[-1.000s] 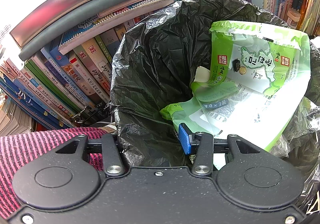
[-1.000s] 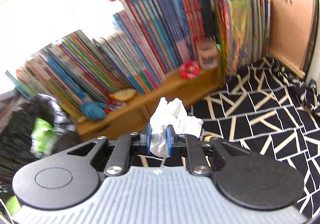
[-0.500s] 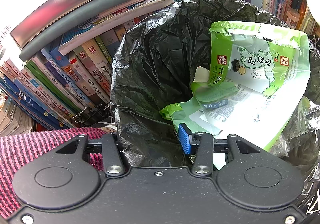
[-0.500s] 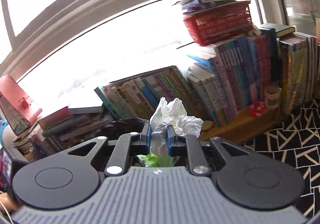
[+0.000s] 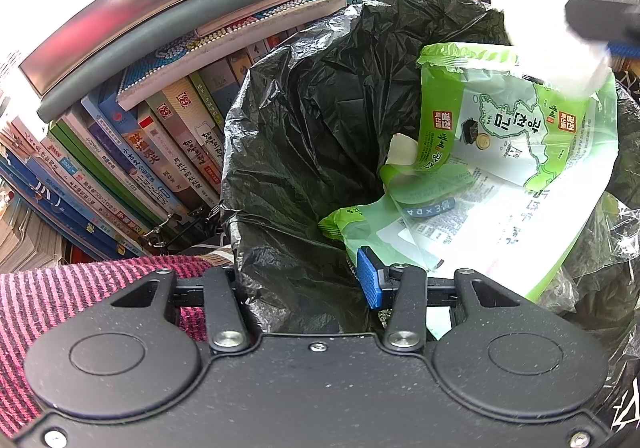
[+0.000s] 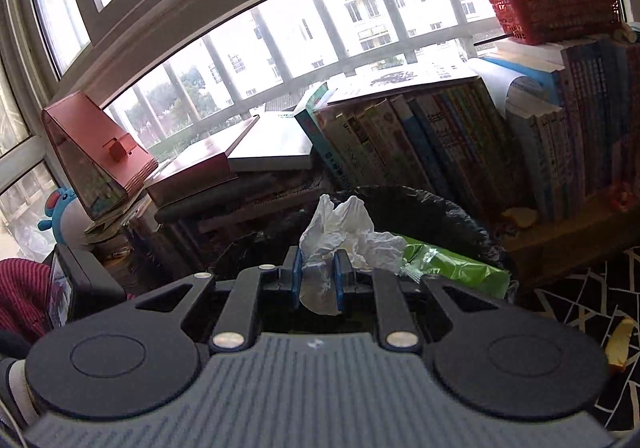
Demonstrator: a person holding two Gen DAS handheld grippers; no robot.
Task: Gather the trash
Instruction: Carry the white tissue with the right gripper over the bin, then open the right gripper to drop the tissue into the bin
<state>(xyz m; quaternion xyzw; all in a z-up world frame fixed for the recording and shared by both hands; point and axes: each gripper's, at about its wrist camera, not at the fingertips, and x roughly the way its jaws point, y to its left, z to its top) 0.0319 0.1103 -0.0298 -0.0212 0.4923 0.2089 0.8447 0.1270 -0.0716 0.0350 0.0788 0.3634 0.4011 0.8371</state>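
The right tool (image 6: 317,280) is clenched on a crumpled white paper tissue (image 6: 348,236): both ribbed blue pads press its lower fold, and the wrinkled upper mass billows above and to the right of the fingertips. Directly ahead of this tool sits the bin lined with a thin, creased black plastic bag (image 6: 452,216).

The left tool (image 5: 300,276) grips the near rim of the same black plastic bag (image 5: 304,152). The glossy film bunches between its fingers; one blue pad (image 5: 368,278) shows on the right side, the other is hidden by film. Just ahead and right of that pad lie flat, glossy green-and-white snack wrappers (image 5: 520,152), leaning inside the bag. The tissue (image 5: 540,20) hangs above the far right rim. Rows of hardcover and paperback books (image 5: 160,144) stand beyond the bin.
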